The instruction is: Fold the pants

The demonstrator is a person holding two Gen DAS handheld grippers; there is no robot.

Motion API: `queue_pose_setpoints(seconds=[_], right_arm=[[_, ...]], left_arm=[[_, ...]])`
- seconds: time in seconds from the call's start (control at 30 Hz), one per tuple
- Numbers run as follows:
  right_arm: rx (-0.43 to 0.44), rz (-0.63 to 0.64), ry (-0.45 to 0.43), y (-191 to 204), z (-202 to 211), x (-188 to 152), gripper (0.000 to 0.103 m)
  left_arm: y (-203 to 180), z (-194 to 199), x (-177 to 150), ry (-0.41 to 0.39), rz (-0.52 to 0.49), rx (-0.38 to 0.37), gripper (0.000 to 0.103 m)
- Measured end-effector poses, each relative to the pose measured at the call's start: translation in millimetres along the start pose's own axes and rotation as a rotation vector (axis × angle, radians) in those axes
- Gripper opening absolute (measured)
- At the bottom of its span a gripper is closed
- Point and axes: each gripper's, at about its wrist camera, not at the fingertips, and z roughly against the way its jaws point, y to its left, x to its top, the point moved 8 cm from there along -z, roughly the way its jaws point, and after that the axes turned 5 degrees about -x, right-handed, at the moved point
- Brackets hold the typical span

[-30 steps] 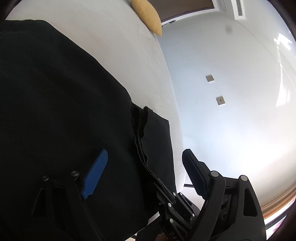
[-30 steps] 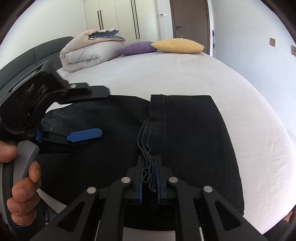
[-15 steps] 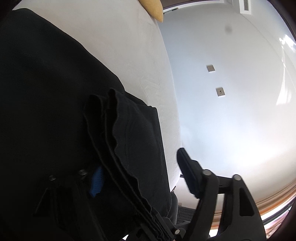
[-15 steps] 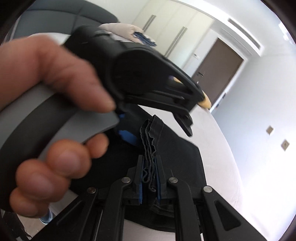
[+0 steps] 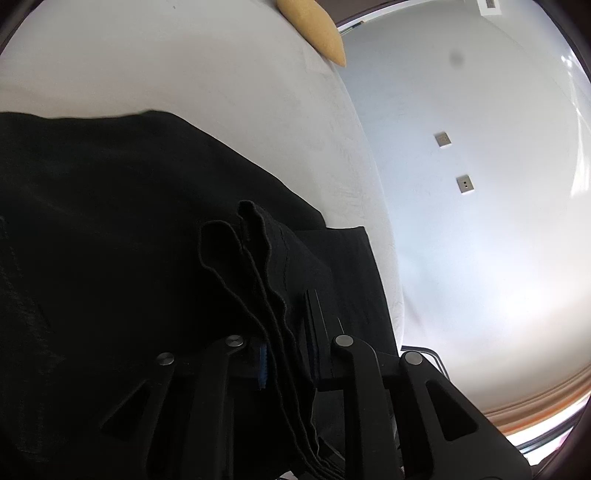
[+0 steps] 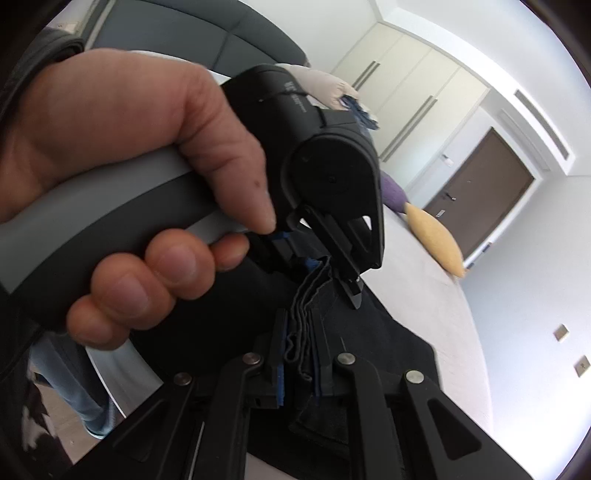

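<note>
Because the black pants (image 5: 122,229) fill most of the left wrist view and run off its left and bottom edges, their waistband, legs and full outline cannot be made out. What does show is a bunched stack of fabric edges rising from between the fingers of the left gripper (image 5: 286,356), whose jaws are closing on that stack with the cloth between them; a strip of blue pad shows on one side, the other pad is hidden by cloth. In the right wrist view the right gripper (image 6: 299,360) is clamped narrow on the same wavy stack of edges, just beside the left gripper. The person's left hand (image 6: 122,206) and its handle block much of that view, hiding the far part of the garment. From the gripped edges the pants run away across the white bed (image 5: 177,66), their long axis heading toward the yellow pillow (image 5: 314,29) at the far end. Beyond lie a purple pillow (image 6: 393,192), partly hidden, a dark headboard (image 6: 192,33), white wardrobes (image 6: 417,81), a brown door (image 6: 491,184) and a pale wall with two small plates.
</note>
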Motion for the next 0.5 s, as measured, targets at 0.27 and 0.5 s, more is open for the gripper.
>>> queue_pose_setpoints(seconds=[0.27, 0.5], right_arm=[[0.124, 0.018, -0.023, 40, -2, 27, 0.012], [0.185, 0.020, 0.035, 41, -19, 21, 0.013]], left_arm=[[38, 44, 6, -0.036, 0.020, 0.078, 0.014], [58, 66, -7, -0.038, 0.041, 0.123, 0.014]])
